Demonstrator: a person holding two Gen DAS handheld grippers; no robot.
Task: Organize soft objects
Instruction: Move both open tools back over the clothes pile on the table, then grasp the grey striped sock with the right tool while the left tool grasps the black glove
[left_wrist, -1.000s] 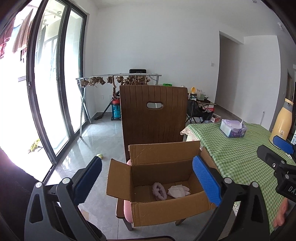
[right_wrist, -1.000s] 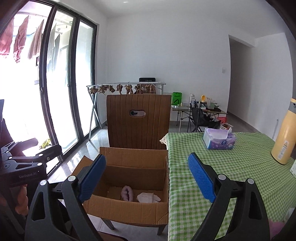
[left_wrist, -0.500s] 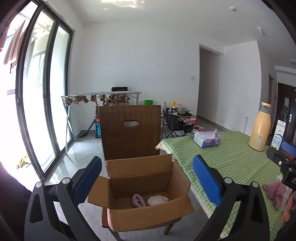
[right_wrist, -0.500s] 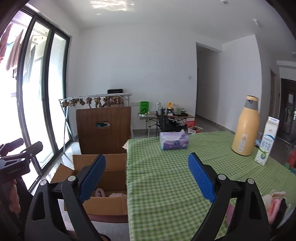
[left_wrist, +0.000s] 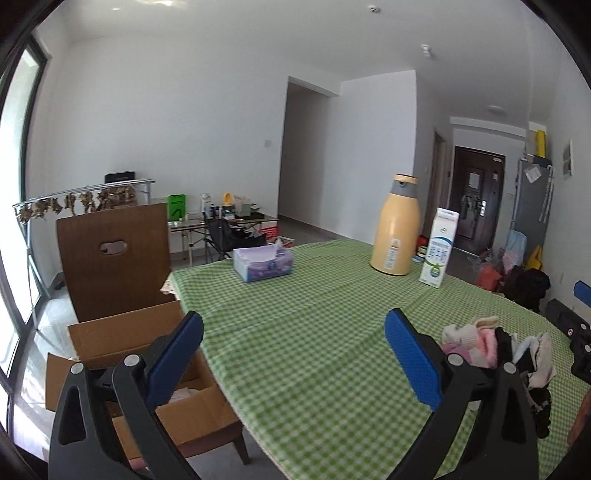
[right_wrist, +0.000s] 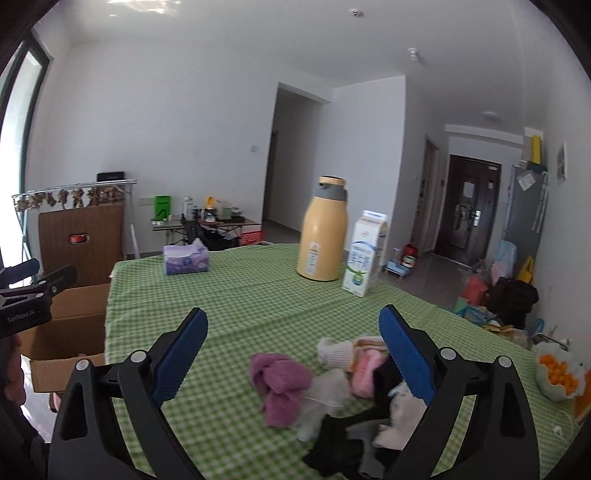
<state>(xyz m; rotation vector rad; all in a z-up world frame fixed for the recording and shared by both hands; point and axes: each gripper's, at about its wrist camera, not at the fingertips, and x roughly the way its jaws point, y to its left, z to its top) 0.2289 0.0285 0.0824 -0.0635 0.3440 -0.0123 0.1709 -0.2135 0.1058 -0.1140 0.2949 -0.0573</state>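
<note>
Both tools are empty, so the step in hand looks like the reach for the next soft piece. The right hand-held gripper (right_wrist: 293, 345) hangs with its jaws spread wide and nothing between them, just above the pile of soft things (right_wrist: 343, 391) near the right-hand edge of the tabletop (right_wrist: 236, 295). The left hand-held gripper (left_wrist: 293, 350) is equally wide open and empty, over bare cloth towards the tabletop's left edge.

The next move, as I judge it, calls for lowering the right one onto a single item, probably the pink-purple knit piece (right_wrist: 280, 384) at the pile's near-left side, pinching it on a thick fold, then carrying it to the cardboard box (left_wrist: 110, 343), which sits on a chair (left_wrist: 114, 254) against the tabletop's left edge.

The pile is limp and tangled: fuzzy knits in purple, pink and cream, thin white fabric, black cloth. Pieces overlap, so a neighbour may drag along. The box is stiff corrugated board with its flaps standing open, and something pale lies inside. The tablecloth is green-and-white checked and lies smooth.
</note>
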